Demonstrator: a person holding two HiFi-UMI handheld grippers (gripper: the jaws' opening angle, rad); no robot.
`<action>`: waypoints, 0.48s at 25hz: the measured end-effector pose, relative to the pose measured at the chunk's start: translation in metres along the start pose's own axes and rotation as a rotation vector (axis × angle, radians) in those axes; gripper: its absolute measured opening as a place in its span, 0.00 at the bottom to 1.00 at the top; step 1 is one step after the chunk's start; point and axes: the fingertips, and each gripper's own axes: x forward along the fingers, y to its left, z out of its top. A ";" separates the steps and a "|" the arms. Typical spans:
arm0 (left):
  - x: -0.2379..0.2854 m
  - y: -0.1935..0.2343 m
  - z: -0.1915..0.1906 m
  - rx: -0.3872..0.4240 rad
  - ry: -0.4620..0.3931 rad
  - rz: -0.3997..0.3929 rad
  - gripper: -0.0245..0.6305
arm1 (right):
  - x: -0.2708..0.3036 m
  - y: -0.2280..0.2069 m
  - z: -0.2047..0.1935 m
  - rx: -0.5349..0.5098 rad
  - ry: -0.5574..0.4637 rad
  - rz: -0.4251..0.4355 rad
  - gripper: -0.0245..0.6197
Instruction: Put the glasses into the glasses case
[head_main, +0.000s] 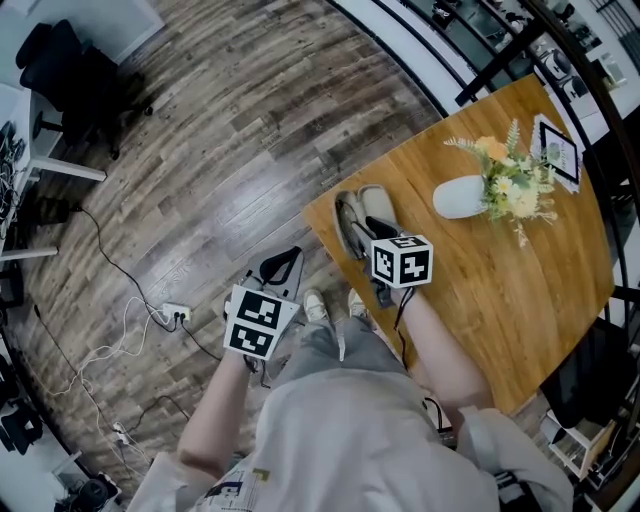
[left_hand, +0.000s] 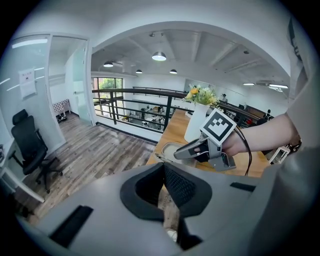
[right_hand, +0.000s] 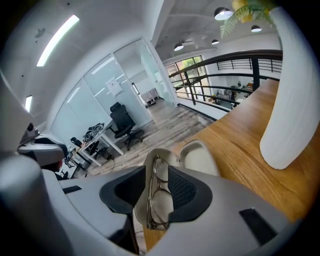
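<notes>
An open beige glasses case (head_main: 376, 203) lies at the near corner of the wooden table (head_main: 520, 290). Thin-framed glasses (right_hand: 159, 200) sit between the jaws of my right gripper (right_hand: 157, 187), which is shut on them, low over the case's left half (right_hand: 159, 154). The other half (right_hand: 199, 157) is empty. In the head view the right gripper (head_main: 372, 230) is over the case. My left gripper (head_main: 285, 260) hangs off the table above the floor, jaws shut and holding nothing. In the left gripper view (left_hand: 164, 185) it looks toward the right gripper (left_hand: 205, 147) and the case (left_hand: 169, 149).
A white vase with flowers (head_main: 462, 196) stands just beyond the case, with a framed picture (head_main: 558, 150) at the far table edge. A black railing (head_main: 480, 80) runs behind the table. Cables and a power strip (head_main: 175, 315) lie on the wooden floor; an office chair (head_main: 70, 70) stands far left.
</notes>
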 end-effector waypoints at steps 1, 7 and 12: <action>-0.002 0.001 0.004 0.004 -0.007 0.007 0.06 | -0.008 0.001 0.008 -0.002 -0.022 0.003 0.29; -0.025 0.004 0.038 0.051 -0.073 0.053 0.06 | -0.068 0.022 0.075 -0.101 -0.206 0.038 0.18; -0.057 0.007 0.074 0.098 -0.141 0.107 0.06 | -0.132 0.047 0.129 -0.177 -0.374 0.065 0.15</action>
